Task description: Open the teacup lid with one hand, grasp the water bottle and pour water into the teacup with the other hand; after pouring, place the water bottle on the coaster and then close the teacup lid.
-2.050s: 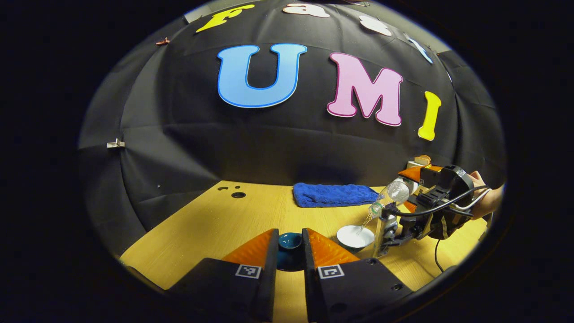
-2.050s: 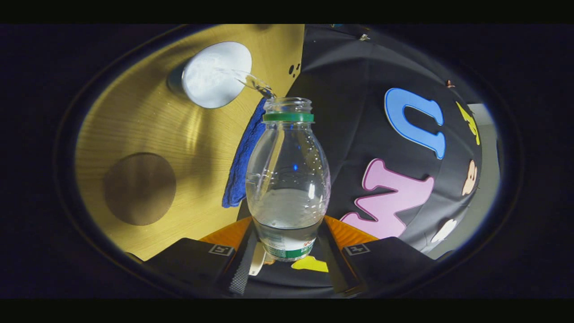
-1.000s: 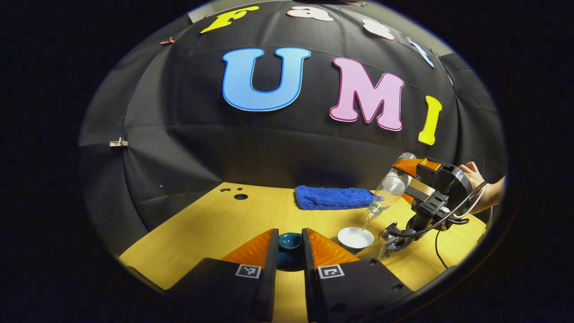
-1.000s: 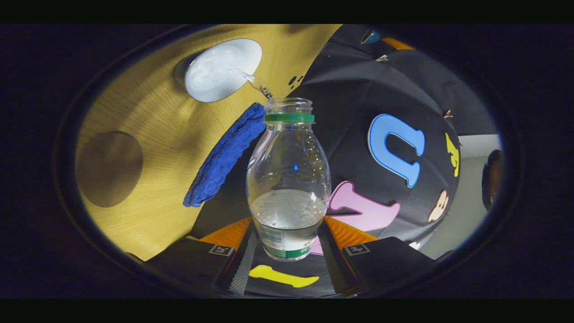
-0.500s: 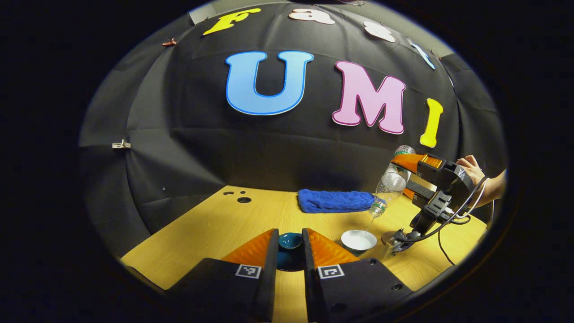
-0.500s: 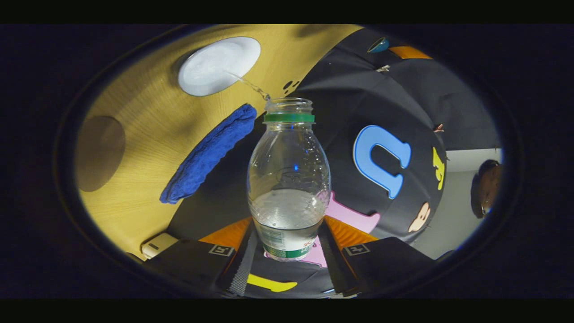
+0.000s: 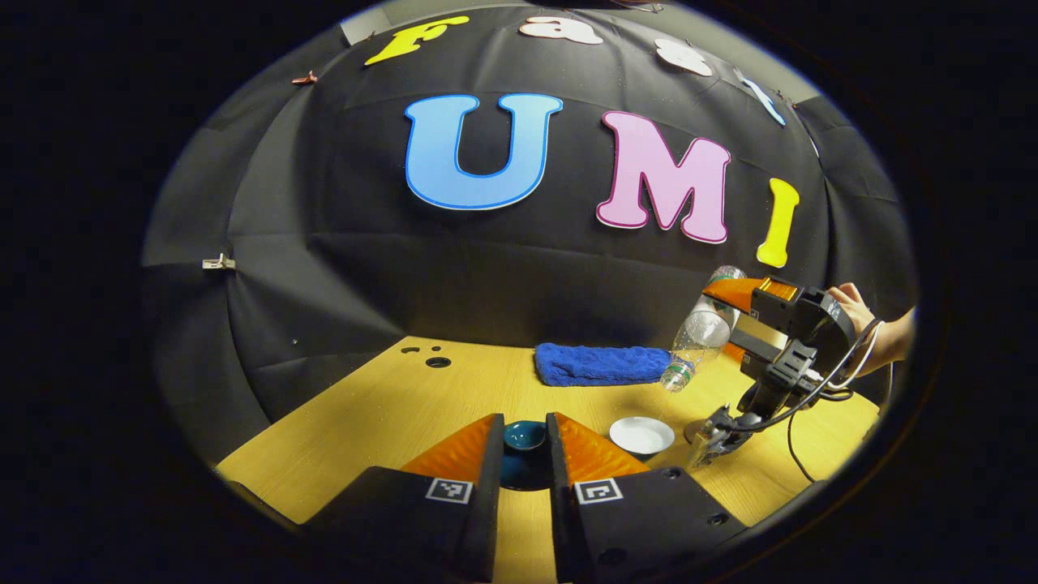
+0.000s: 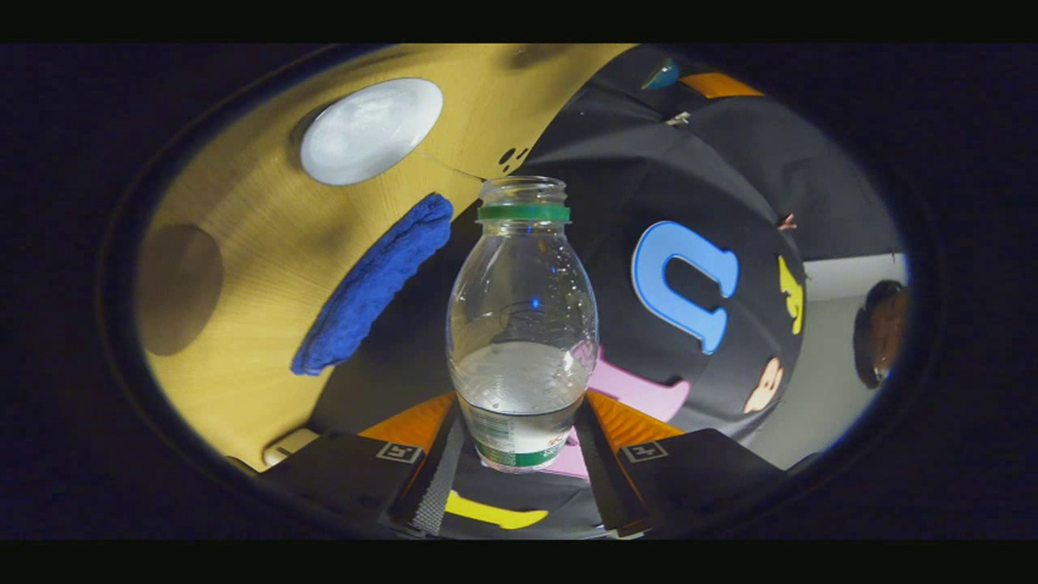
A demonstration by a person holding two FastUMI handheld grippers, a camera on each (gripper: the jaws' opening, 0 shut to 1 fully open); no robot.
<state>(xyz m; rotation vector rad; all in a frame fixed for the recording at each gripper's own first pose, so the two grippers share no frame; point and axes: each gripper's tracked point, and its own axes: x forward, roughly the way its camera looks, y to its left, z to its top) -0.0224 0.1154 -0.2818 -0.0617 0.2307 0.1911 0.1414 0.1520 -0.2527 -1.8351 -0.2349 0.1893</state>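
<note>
Change: bottle [image 7: 699,332] lifted since 0.5 s ago, stream to cup [image 7: 641,435] stopped; only a thin thread off the mouth in right gripper view.
Left gripper [image 7: 524,448]: low over table [image 7: 389,405], fingers clamped on teal lid [image 7: 524,436], held off cup.
Towel [image 7: 598,362]: blue, at back, behind cup.
Cup: open, white inside, on table, R of lid.
Coaster [image 8: 178,289]: round, brown, bare, beside cup.
Right gripper [image 8: 519,454]: fingers pressing bottle base, neck tilted down above cup; hand [image 7: 855,307] behind it.
</note>
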